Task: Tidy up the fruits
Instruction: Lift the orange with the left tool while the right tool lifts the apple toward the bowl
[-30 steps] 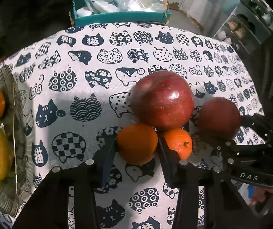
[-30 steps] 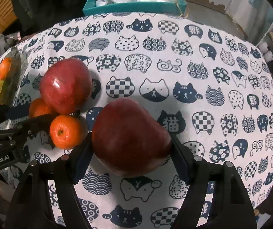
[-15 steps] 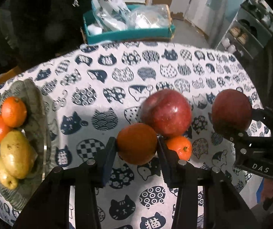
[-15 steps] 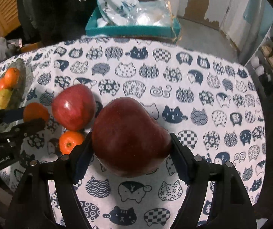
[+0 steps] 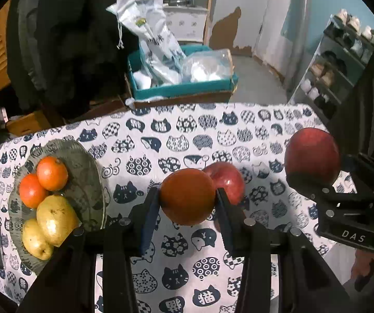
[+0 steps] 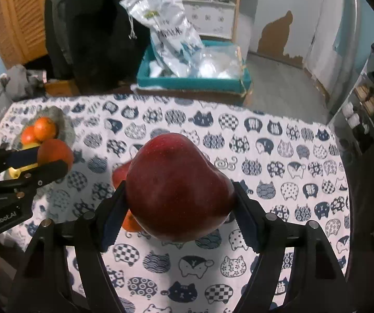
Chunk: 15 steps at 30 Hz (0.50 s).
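An orange (image 5: 187,196) is gripped by the left claw (image 5: 187,203), a red apple (image 6: 179,190) by the right claw (image 6: 180,208), both lifted above the desk (image 5: 239,125), probably for the plate (image 5: 87,182) at its left edge.

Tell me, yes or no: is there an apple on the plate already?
No: the plate holds only two oranges and two yellow pears.

A table under a white cloth printed with navy cat faces (image 5: 160,135) fills the foreground. Beyond it sits a teal cardboard box (image 5: 181,91) holding plastic bags, a grey floor (image 6: 278,78), peeling pale walls (image 5: 241,13), and metal shoe shelves (image 5: 325,78) at right.
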### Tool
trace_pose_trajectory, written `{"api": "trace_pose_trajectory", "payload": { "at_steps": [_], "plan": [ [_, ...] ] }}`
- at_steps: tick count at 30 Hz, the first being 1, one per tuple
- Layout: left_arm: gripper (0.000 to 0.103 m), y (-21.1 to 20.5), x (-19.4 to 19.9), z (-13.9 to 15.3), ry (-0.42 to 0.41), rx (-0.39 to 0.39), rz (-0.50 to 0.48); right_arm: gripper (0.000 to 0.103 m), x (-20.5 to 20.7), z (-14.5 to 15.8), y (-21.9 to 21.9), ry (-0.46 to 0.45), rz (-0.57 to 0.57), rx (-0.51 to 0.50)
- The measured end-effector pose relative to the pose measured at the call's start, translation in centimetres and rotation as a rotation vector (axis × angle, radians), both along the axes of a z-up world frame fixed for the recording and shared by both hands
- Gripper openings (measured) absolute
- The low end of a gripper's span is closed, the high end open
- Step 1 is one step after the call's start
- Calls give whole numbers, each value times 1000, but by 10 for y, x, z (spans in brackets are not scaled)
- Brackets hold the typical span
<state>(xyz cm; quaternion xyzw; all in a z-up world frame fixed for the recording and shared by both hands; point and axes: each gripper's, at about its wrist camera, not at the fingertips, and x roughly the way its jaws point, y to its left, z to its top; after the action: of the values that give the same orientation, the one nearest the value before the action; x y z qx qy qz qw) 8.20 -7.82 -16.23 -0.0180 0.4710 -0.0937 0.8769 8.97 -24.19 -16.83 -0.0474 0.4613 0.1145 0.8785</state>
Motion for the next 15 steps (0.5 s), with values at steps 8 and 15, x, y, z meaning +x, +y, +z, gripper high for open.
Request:
{"api": "trace_pose_trajectory", "payload": {
  "at_steps": [8,15],
  "plan": [
    [44,10,-11,36,-80,-9,23,75,-11,36,6,-84,21,17],
    [44,22,-19,61,-134,-14,44,75,-15,61,10,-136,35,53]
  ]
}}
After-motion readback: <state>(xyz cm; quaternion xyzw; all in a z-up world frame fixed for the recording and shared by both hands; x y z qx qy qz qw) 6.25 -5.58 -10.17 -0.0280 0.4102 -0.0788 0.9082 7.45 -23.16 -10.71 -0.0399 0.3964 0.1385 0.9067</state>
